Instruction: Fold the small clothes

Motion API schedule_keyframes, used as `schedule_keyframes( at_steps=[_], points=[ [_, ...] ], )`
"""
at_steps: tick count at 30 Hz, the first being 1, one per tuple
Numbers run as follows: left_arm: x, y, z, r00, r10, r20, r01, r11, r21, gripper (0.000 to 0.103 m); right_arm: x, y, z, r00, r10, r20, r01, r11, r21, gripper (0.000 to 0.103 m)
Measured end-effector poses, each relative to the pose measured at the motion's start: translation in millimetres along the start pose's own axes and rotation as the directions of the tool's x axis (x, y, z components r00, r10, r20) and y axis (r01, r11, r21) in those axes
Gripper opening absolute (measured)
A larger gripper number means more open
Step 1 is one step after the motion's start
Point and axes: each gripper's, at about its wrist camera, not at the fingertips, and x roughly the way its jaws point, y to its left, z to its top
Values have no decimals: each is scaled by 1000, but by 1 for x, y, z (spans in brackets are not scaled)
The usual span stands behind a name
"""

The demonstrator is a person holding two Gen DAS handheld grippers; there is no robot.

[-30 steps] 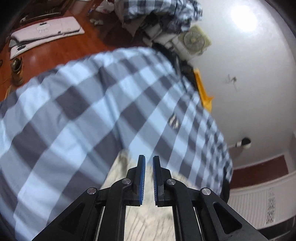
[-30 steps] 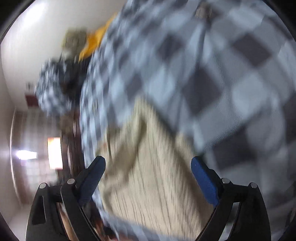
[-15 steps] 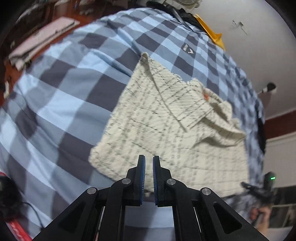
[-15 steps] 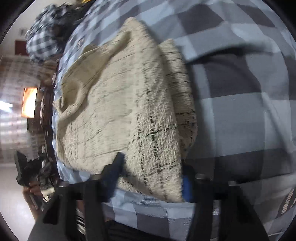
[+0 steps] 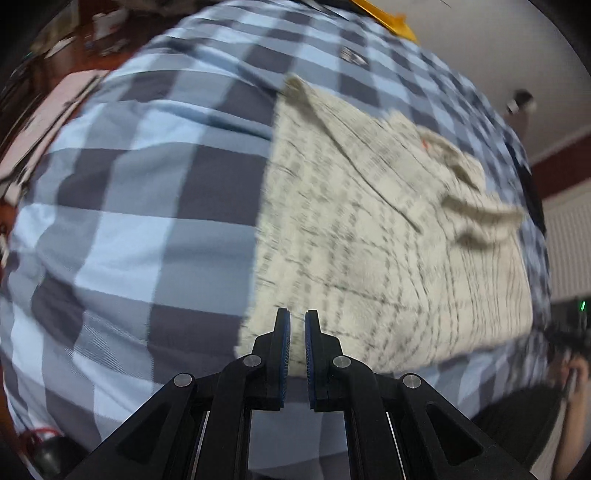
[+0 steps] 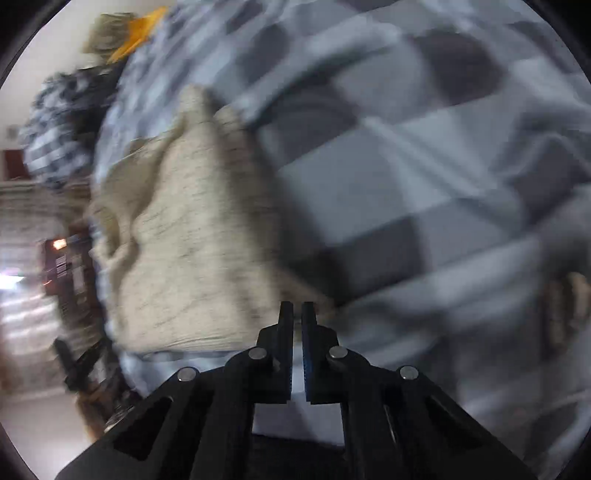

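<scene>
A cream knitted garment point(image 5: 369, 229) with thin dark lines lies partly folded on a blue-and-grey checked bedspread point(image 5: 140, 206). My left gripper point(image 5: 297, 319) hovers above the garment's near left corner, shut, with nothing seen between its blue pads. In the right wrist view the same garment point(image 6: 192, 236) fills the left half, blurred. My right gripper point(image 6: 297, 308) is shut at its near right corner, where the cloth edge looks drawn up to the fingertips with a shadow beneath.
A person's hand point(image 5: 569, 373) and the other gripper show at the right rim of the left wrist view. A yellow object point(image 5: 388, 18) lies at the bed's far edge. A heap of checked cloth point(image 6: 55, 122) sits beyond the bed. Wooden floor point(image 5: 55, 96) borders the left side.
The right jaws went from wide open to shut at the garment's near corner. The left gripper tilted down and drifted over the near left corner, staying shut.
</scene>
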Motion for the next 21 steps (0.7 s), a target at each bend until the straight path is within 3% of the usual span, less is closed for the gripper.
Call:
schedule_keyframes(
  at_steps=[2, 4, 6, 8, 10, 11, 14, 16, 18, 19, 20, 21],
  points=[
    [6, -3, -1, 999, -31, -23, 32, 999, 29, 5, -23, 12, -7, 997, -13, 70, 14, 1000, -16, 4],
    [15, -5, -1, 999, -15, -44, 16, 999, 42, 5, -45, 24, -21, 989, 55, 137, -54, 999, -5, 23],
    [23, -2, 2, 999, 12, -49, -10, 999, 46, 5, -55, 35, -35, 964, 146, 224, -149, 989, 0, 102],
    [29, 1, 3, 999, -14, -52, 16, 999, 41, 5, -56, 49, -48, 923, 186, 338, -179, 982, -51, 102],
    [31, 0, 4, 998, -31, -59, 34, 998, 52, 5, -50, 81, -51, 896, 70, 439, -22, 993, -113, 102],
    [32, 0, 4, 998, -34, -61, 37, 998, 54, 5, -52, 84, -54, 886, 55, 461, 8, 991, -134, 102],
    [21, 11, 8, 997, -68, -23, 68, 998, -17, 5, -42, 104, -52, 890, 34, 455, 50, 984, -171, 102],
    [1, 20, 10, 998, -53, 45, 55, 997, -56, 5, -42, 105, -52, 890, 18, 456, 77, 979, -188, 102],
    [-22, 35, 10, 978, -159, 134, 177, 975, -134, 5, -40, 102, -51, 897, 22, 442, 73, 978, -197, 102],
    [-35, 46, 7, 939, -272, 210, 310, 935, -174, 6, -48, 94, -57, 897, 27, 441, 66, 979, -194, 102],
    [-41, 49, 5, 928, -277, 249, 327, 927, -187, 8, -48, 94, -55, 897, 32, 442, 57, 981, -186, 102],
    [-45, 50, 3, 955, -163, 247, 214, 957, -196, 8, -48, 93, -55, 895, 36, 444, 46, 984, -173, 102]
  ],
)
